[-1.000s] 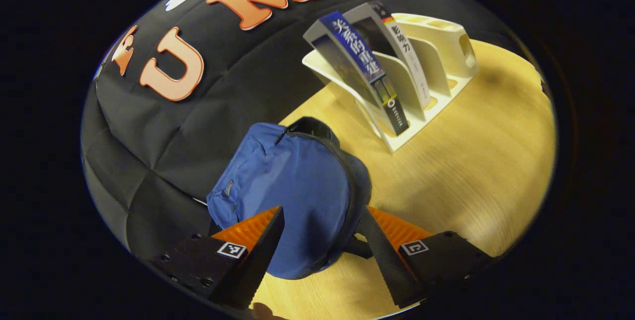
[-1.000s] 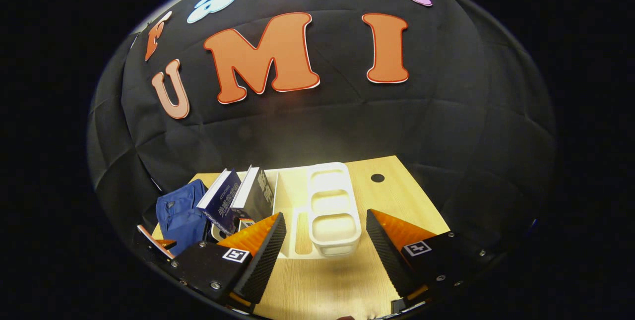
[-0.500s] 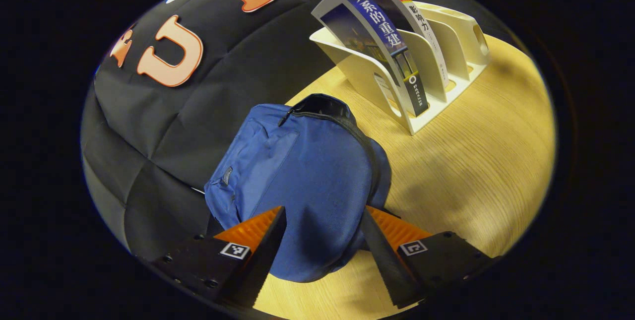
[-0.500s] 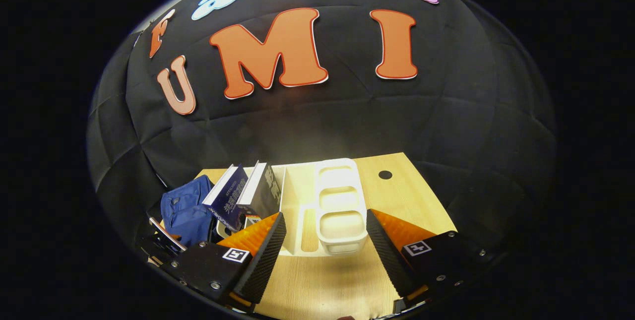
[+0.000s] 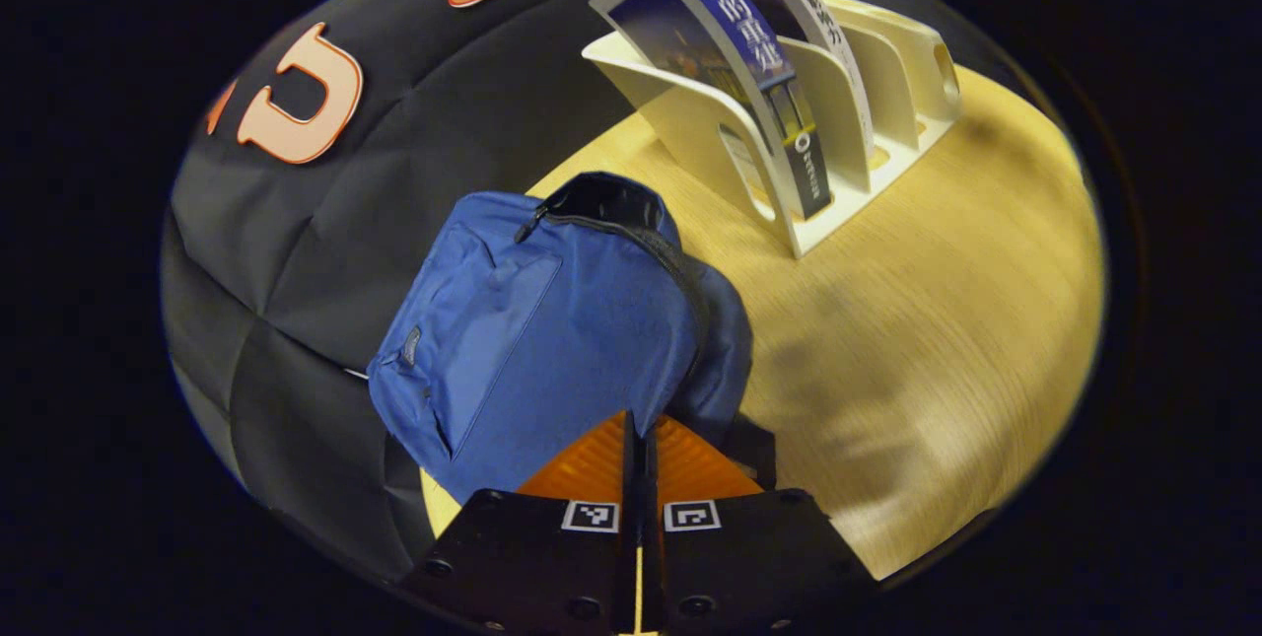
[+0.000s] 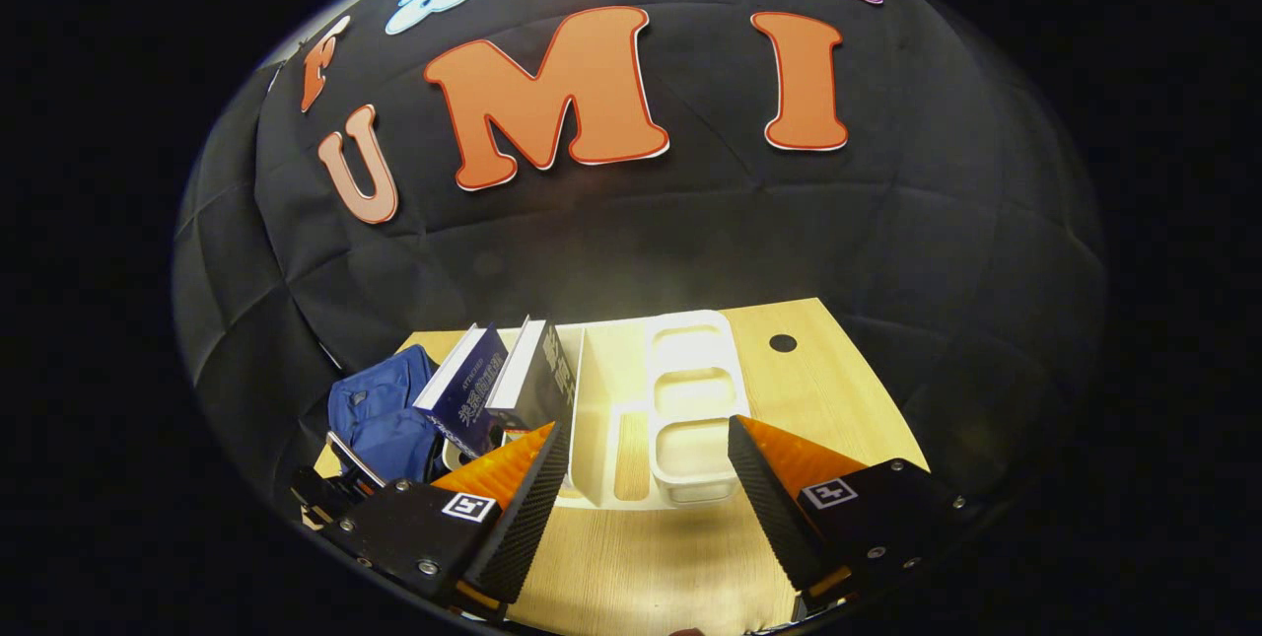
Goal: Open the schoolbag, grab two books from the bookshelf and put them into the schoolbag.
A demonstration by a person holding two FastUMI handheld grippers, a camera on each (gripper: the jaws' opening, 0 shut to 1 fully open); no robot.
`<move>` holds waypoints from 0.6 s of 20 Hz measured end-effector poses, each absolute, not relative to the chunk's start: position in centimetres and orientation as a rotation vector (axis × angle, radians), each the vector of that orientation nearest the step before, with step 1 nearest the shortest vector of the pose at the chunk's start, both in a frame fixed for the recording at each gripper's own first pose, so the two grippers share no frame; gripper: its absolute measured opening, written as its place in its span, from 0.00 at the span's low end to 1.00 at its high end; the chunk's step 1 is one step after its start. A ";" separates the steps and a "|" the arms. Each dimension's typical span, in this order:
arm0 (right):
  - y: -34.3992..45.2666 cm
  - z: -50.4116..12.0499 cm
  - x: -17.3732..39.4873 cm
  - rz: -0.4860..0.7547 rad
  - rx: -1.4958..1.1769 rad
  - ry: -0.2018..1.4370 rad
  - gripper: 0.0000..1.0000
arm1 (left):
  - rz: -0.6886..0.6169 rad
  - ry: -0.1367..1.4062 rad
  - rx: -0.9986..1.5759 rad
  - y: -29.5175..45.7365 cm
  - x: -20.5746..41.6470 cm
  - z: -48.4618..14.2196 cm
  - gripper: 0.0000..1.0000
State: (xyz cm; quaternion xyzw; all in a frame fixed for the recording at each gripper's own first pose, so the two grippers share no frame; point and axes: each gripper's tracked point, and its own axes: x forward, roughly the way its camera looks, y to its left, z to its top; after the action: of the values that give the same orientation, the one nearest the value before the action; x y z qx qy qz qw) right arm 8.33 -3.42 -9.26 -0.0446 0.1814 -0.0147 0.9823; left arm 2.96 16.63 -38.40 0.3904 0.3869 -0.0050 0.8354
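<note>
Left gripper (image 5: 639,439): fingers pressed together at the schoolbag's (image 5: 552,320) lower edge. Right gripper (image 6: 646,468): spread, facing the bookshelf (image 6: 690,389).

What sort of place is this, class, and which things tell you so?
Probably a staged study desk inside a recording booth: a wooden tabletop backed by black cloth, with a blue schoolbag and a white bookshelf holding two books.

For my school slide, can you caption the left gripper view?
Shut left gripper at the blue schoolbag, two books waiting in the bookshelf.
</note>
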 end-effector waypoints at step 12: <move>-1.3 -10.8 9.8 0.079 0.001 0.439 0.97 | -0.190 1.016 0.564 16.1 3.0 -32.0 0.01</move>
State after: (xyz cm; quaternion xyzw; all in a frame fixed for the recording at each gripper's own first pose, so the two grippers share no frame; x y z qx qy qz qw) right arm 9.79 -1.30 -10.81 0.0003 0.2175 0.0391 0.9753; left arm 2.95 16.12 -32.03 0.2658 0.4790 -0.0894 0.8318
